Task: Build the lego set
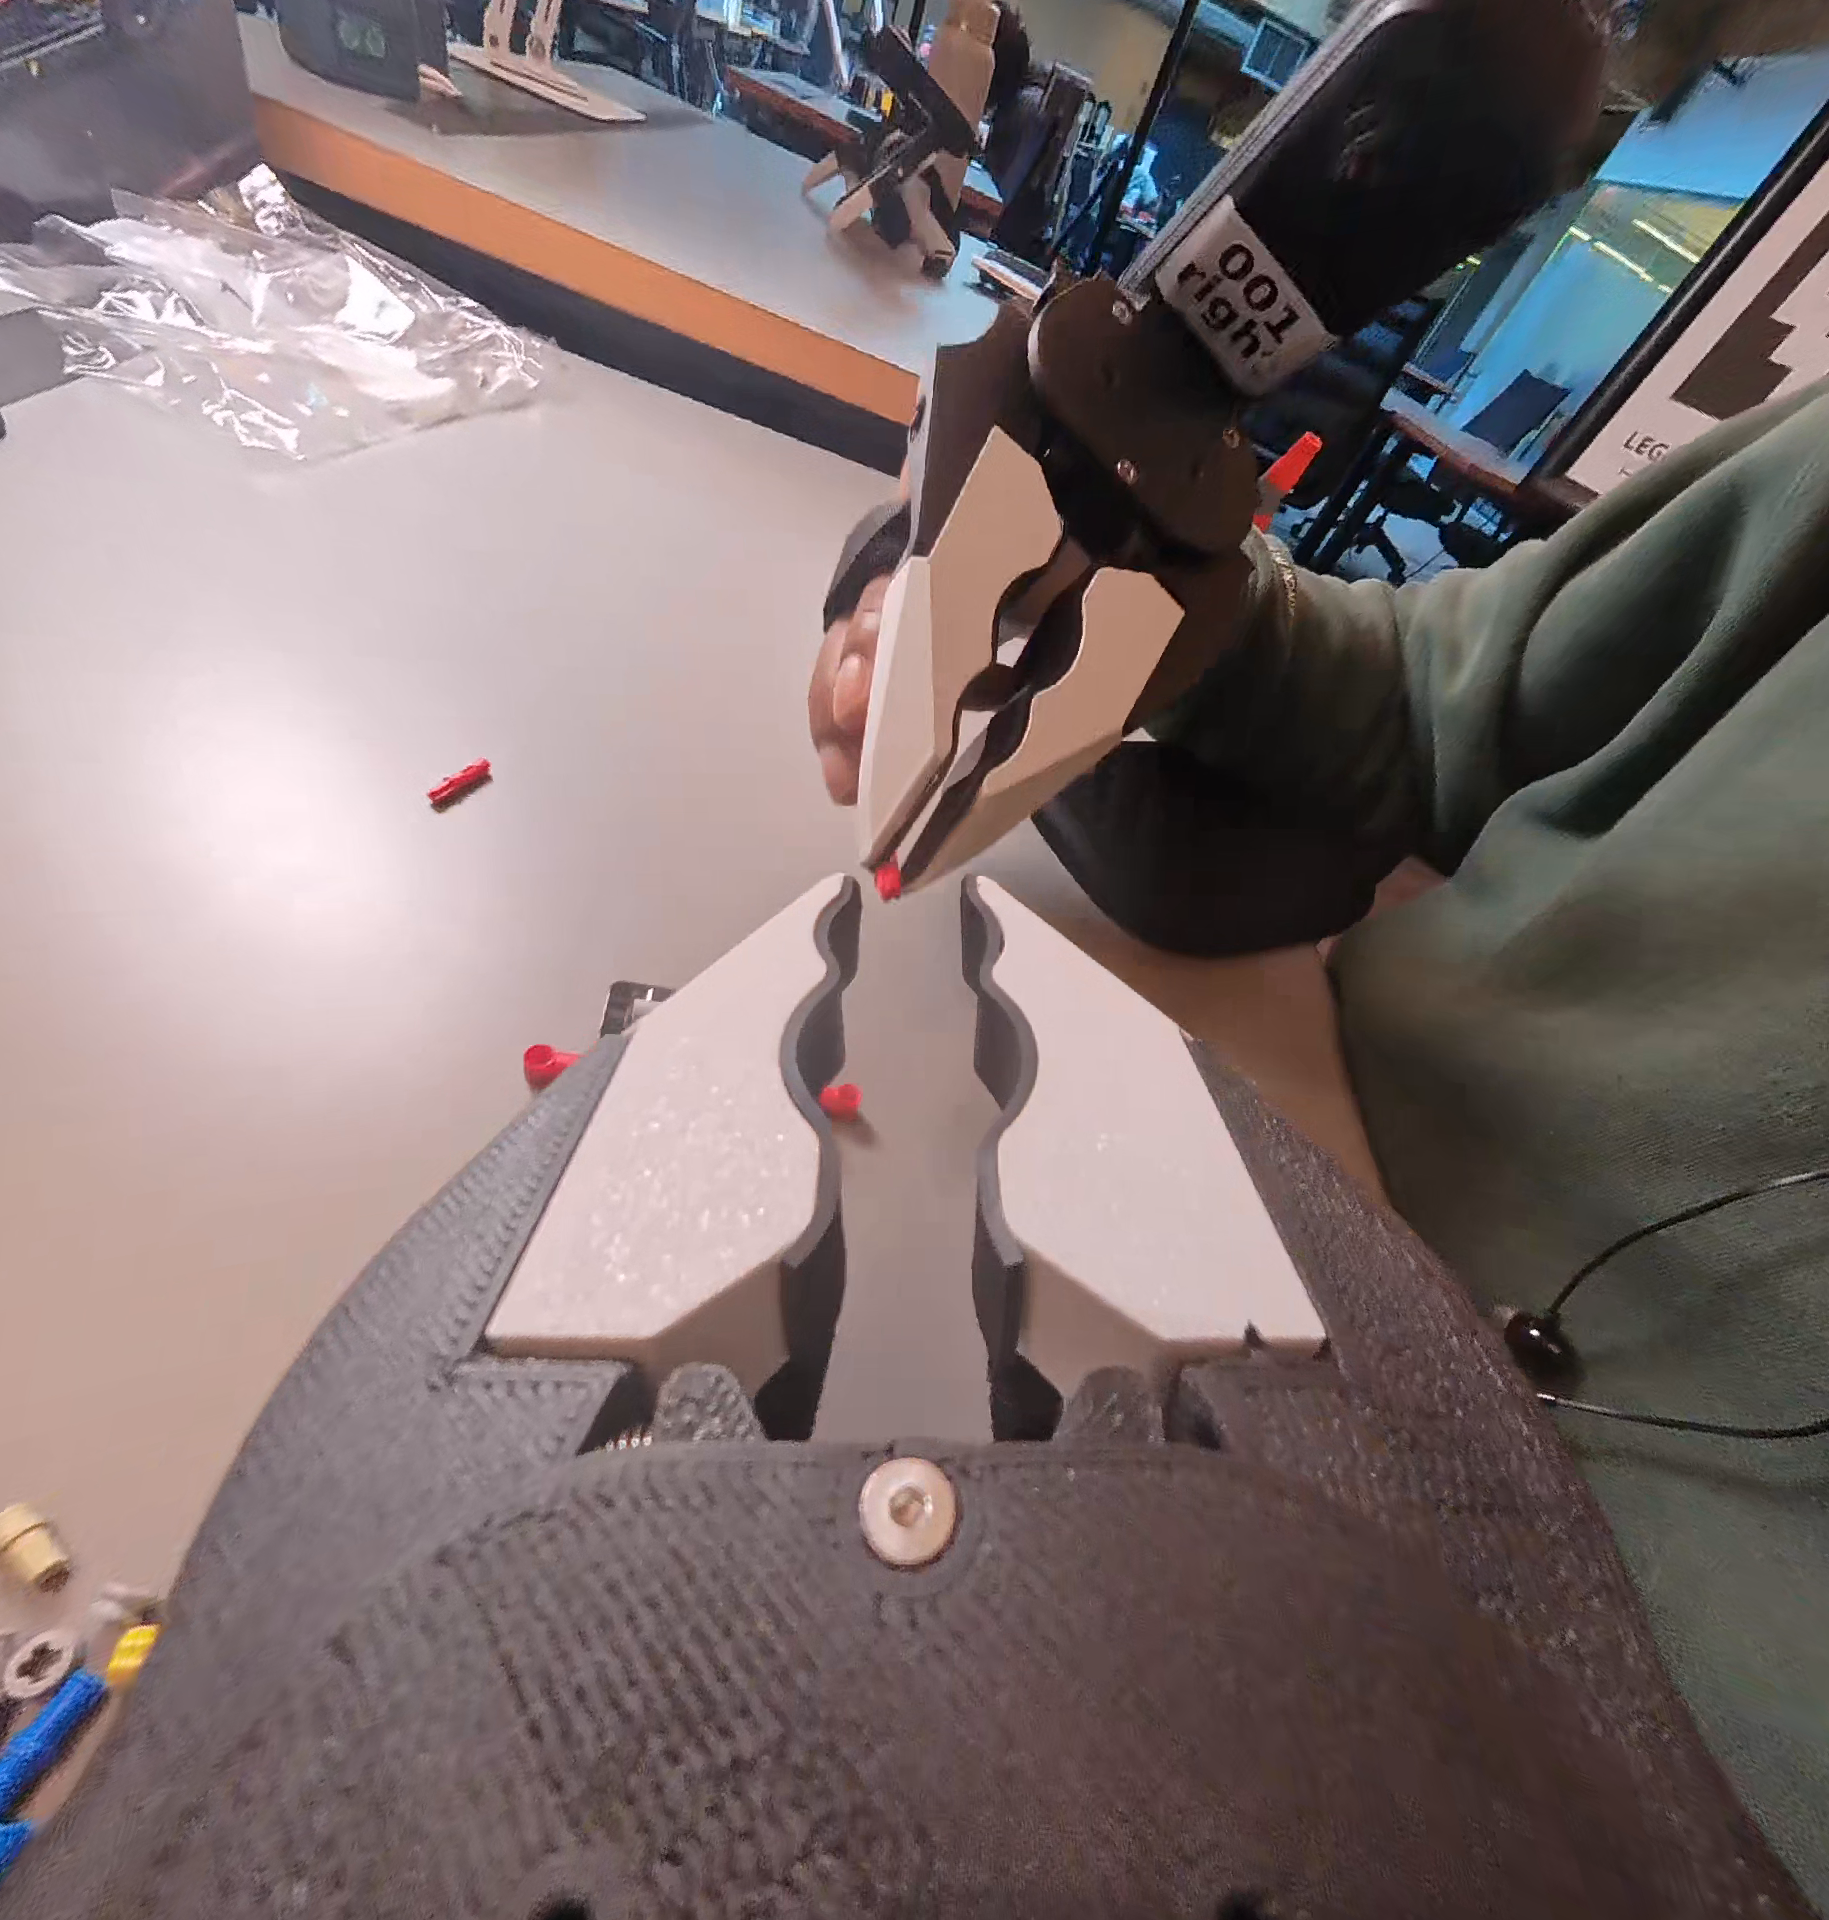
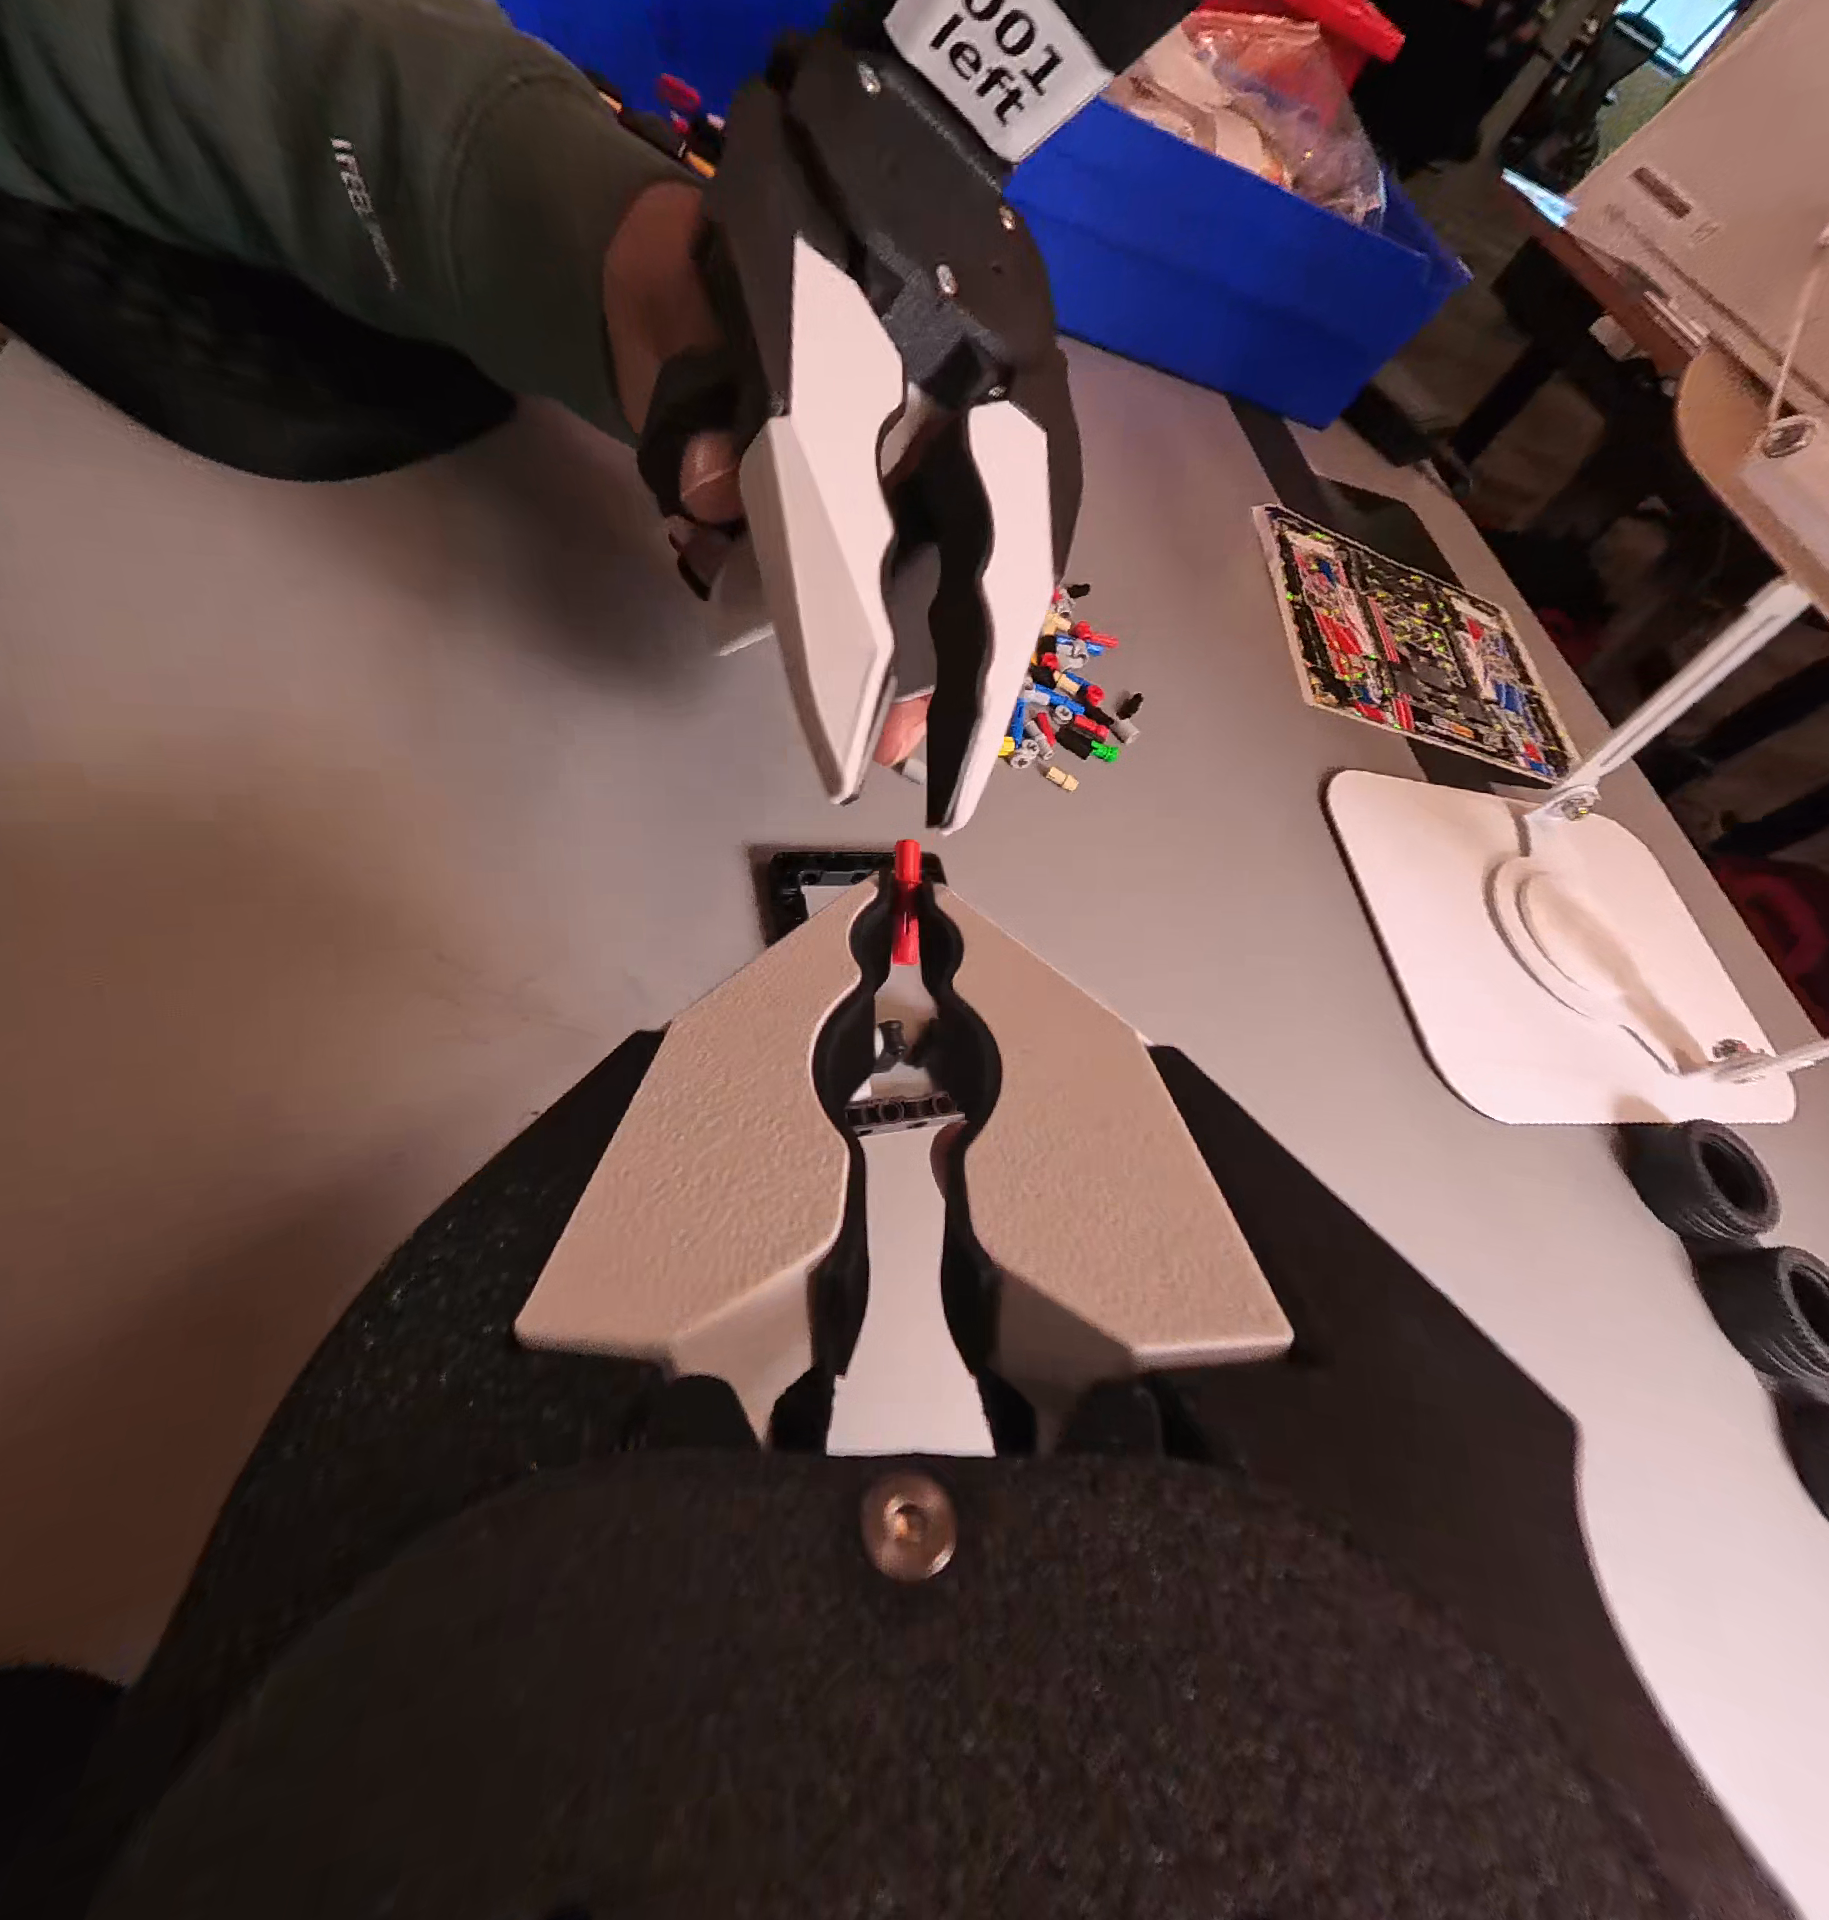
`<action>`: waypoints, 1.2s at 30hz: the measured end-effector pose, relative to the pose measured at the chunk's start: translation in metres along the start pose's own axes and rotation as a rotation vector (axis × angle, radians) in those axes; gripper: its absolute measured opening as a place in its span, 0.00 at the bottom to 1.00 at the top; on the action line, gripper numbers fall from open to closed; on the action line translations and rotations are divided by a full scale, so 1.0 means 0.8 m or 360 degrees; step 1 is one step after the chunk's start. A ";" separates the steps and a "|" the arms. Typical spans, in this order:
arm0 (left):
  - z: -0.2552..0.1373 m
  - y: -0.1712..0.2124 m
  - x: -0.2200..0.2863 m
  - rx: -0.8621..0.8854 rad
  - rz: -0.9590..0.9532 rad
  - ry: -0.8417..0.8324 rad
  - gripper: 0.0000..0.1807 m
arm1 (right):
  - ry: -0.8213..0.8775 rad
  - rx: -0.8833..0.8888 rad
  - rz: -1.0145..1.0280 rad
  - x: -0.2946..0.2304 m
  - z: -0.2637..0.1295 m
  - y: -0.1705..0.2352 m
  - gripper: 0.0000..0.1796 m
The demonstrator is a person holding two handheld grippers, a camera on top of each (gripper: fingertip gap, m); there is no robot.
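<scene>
A black frame piece (image 2: 822,871) lies half hidden behind the right gripper (image 2: 906,883), whose fingers are clamped on a red pin (image 2: 905,902) that juts past their tips. Facing it tip to tip, the left gripper (image 1: 905,883) hangs with fingers parted and empty, its tips just beside the pin's end. A pile of small mixed pieces (image 2: 1066,696) is partly screened by the left gripper's fingers. Loose red pieces (image 1: 459,781) dot the grey table (image 1: 214,644), and black tyres (image 2: 1751,1268) run off its right edge.
</scene>
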State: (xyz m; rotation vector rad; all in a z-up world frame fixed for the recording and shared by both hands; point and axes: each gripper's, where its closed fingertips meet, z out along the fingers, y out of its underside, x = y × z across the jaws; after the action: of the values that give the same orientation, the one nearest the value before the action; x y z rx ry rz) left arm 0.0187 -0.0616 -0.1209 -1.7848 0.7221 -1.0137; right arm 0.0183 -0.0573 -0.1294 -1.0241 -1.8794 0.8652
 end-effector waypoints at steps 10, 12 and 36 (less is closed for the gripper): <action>0.006 0.018 0.002 -0.0094 -0.0048 0.0065 0.02 | -0.0057 -0.0015 -0.0033 -0.015 0.009 0.000 0.01; 0.006 0.020 0.003 -0.0104 -0.0067 0.0084 0.02 | -0.0067 -0.0009 -0.0027 -0.017 0.010 0.001 0.01; -0.013 -0.014 0.006 0.0277 -0.0367 0.0371 0.01 | -0.0117 0.0548 0.0442 0.003 -0.002 -0.030 0.01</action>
State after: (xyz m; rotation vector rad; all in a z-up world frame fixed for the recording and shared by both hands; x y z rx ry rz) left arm 0.0126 -0.0654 -0.1070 -1.6400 0.5560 -1.4127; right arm 0.0109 -0.0652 -0.1079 -1.0585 -1.5919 1.3517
